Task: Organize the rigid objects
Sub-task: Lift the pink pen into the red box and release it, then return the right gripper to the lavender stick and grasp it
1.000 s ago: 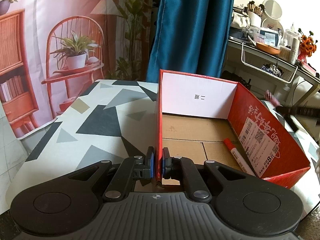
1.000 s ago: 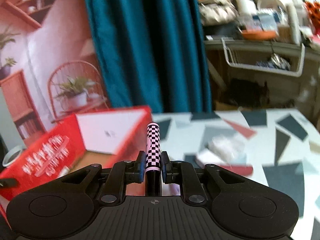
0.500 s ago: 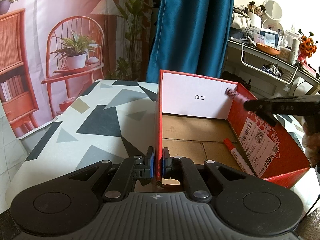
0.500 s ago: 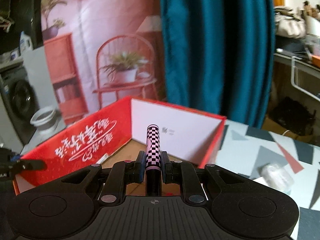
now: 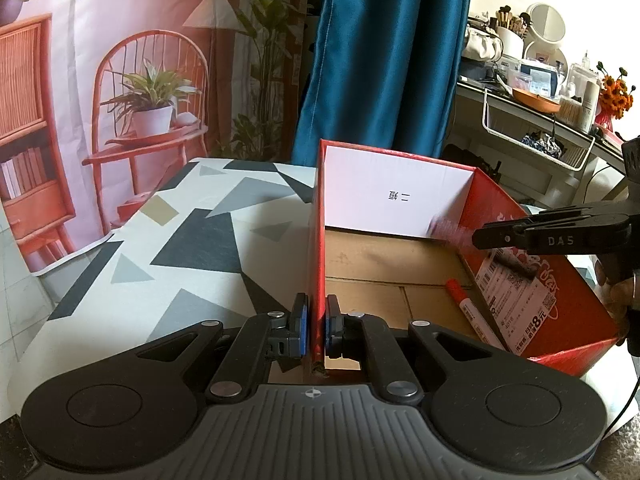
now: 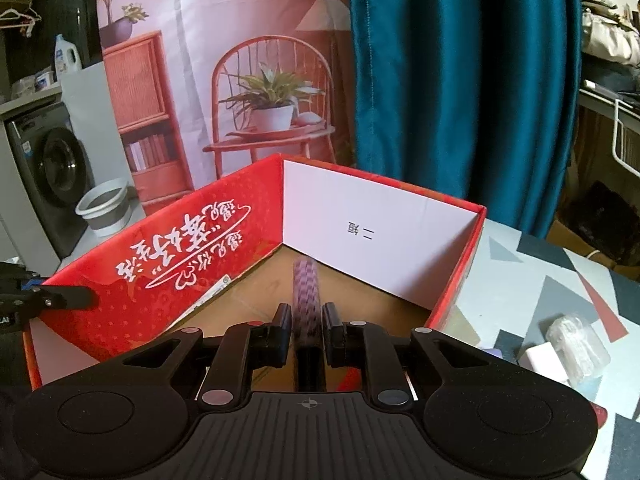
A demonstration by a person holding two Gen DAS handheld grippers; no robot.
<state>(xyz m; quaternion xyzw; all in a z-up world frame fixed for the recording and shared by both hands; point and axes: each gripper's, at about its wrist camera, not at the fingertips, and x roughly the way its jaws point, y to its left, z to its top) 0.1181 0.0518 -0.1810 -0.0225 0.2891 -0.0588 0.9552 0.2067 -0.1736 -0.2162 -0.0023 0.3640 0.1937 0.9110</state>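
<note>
the checkered pink-and-black tube [image 6: 306,296], smeared by motion blur, pokes forward between the right gripper [image 6: 306,330] fingers, above the brown floor of the open red box [image 6: 168,280]; its jaws stand slightly apart and whether they touch it i cannot tell. the left gripper [image 5: 314,330] is clamped tight on the box's near left wall, and a red-capped marker [image 5: 470,308] lies on the floor by the right wall. the box sits on a table [image 5: 160,240] with a grey and black triangle pattern.

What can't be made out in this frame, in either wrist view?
- Checkered tube: motion-blurred in both views, so whether the right gripper is gripping or releasing it is unclear.
- Red marker in the red box: its lower end is hidden by the left gripper; label too small.
- Clear packet on the table: blurred, contents unreadable.
</note>
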